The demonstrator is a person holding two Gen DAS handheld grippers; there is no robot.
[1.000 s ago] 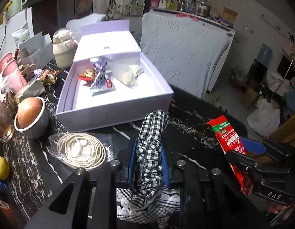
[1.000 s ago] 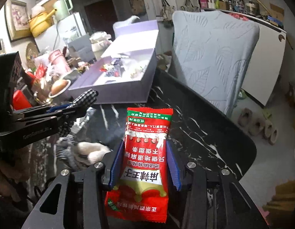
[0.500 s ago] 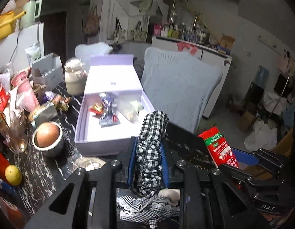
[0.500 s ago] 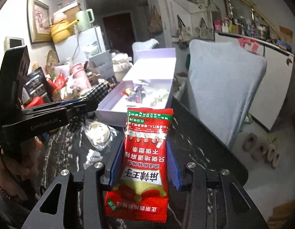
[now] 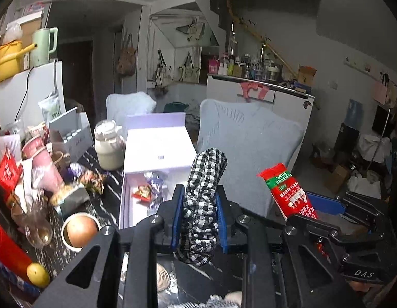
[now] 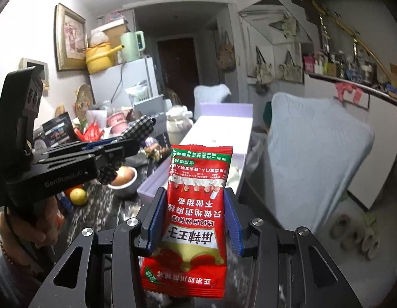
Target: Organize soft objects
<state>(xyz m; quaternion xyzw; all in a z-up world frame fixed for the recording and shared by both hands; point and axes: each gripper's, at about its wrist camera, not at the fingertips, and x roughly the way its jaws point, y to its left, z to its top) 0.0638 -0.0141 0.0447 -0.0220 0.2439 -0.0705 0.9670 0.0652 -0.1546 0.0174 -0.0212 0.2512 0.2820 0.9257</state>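
Left tongs (image 5: 199, 211) clamp checkered scrunchie (image 5: 203, 192), right tongs (image 6: 194, 220) clamp red snack packet (image 6: 195, 215); neither yet in lilac box (image 5: 157, 151).

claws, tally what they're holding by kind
checked fabric scrunchie: 1, in the left claw
red snack packet: 1, in the right claw
total: 2

Grey walls, white fridge (image 5: 26, 95), covered chair (image 5: 249, 143), dark doorway (image 6: 179, 69).
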